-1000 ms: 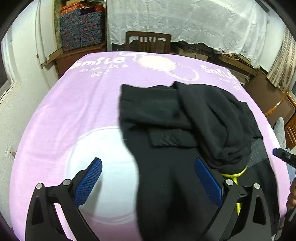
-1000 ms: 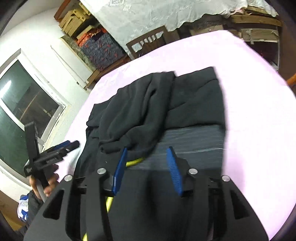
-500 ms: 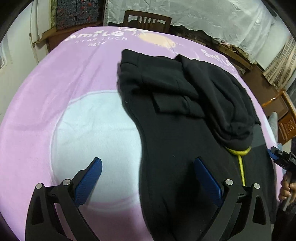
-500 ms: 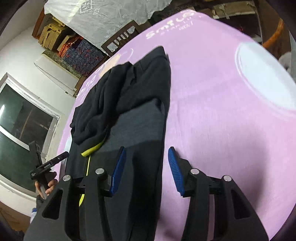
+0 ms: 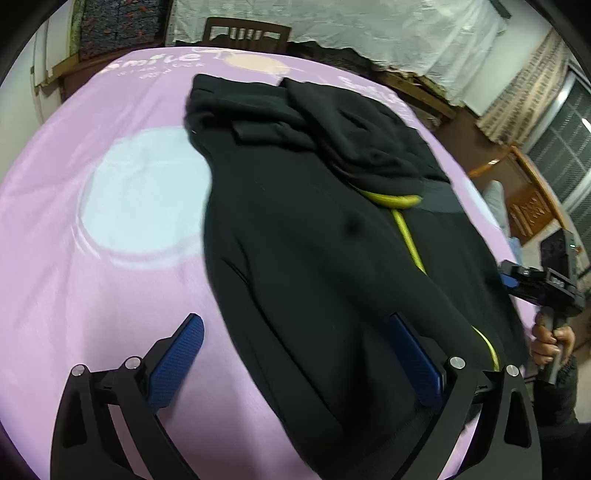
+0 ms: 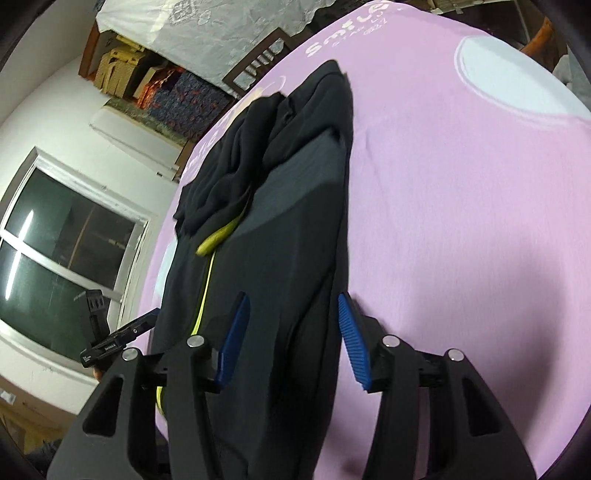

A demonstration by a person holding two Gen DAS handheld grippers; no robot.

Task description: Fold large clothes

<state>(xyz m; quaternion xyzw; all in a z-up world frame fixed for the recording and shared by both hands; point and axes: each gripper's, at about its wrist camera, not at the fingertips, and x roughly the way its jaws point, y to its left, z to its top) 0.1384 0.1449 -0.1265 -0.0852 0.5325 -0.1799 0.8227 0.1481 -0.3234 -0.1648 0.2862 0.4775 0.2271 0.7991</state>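
Observation:
A large black jacket point(image 5: 314, 240) with a yellow zip point(image 5: 406, 232) lies lengthwise on a pink blanket point(image 5: 92, 277). Its upper part is bunched and folded over at the far end point(image 5: 351, 129). My left gripper point(image 5: 293, 325) is open wide above the near left edge of the jacket, with cloth below the gap. In the right wrist view the jacket point(image 6: 280, 240) fills the middle. My right gripper point(image 6: 291, 302) is open over its right edge, the pads clear of the cloth. Each gripper shows in the other's view, held by a hand: the right gripper point(image 5: 511, 282) and the left gripper point(image 6: 144, 321).
The blanket point(image 6: 461, 184) covers a wide surface with bare pink room on both sides of the jacket. A wooden chair point(image 5: 245, 33) stands at the far end. Stacked boxes point(image 6: 122, 70), a window point(image 6: 55, 240) and wooden furniture point(image 5: 532, 199) ring the room.
Both grippers have sunk and tipped down toward the near end of the jacket. The right one has shifted from the jacket's middle to its right edge. The jacket lies as before.

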